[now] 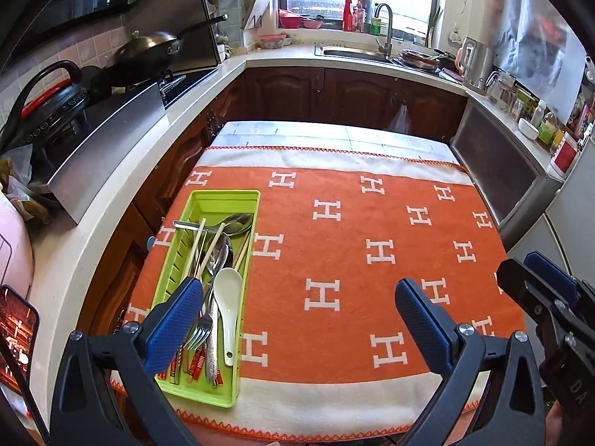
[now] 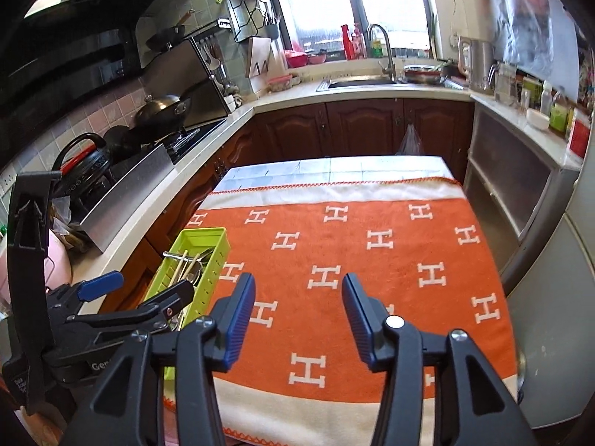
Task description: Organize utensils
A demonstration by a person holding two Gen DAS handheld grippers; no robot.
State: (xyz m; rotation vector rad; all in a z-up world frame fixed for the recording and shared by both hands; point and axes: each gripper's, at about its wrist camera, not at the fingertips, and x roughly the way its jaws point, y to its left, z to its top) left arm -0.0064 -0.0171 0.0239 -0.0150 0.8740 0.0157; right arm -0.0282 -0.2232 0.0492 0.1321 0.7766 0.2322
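On the counter point(image 1: 334, 137), over the orange blanket point(image 1: 353, 260) with white H marks, I have both grippers hovering and empty. The left gripper point(image 1: 297, 319) shows its blue-padded fingers point(image 1: 174, 319) spread wide; nothing sits between them, only blanket below. One finger overlaps my view of the green tray point(image 1: 219, 200), but I cannot tell any contact. The right gripper point(image 2: 297, 319) also has its fingers point(image 2: 238, 319) wide apart, with bare blanket between the pads.

The green tray lies along the blanket's left edge, long axis running away from me. Inside it, the utensils are piled together: a white ceramic spoon point(image 1: 227, 297) on top near the middle, metal spoons point(image 1: 234, 223) with bowls toward the far end, a fork point(image 1: 199, 330) with tines toward the near end, and pale chopsticks point(image 1: 208, 252) lying diagonally across the pile. Several red-patterned handles point(image 1: 197, 366) show at the near end. From the right wrist view, the tray point(image 2: 208, 238) sits just to the left of the right gripper, with the left gripper point(image 2: 122, 297) partly in front of it. The rest of the blanket carries no loose utensils.
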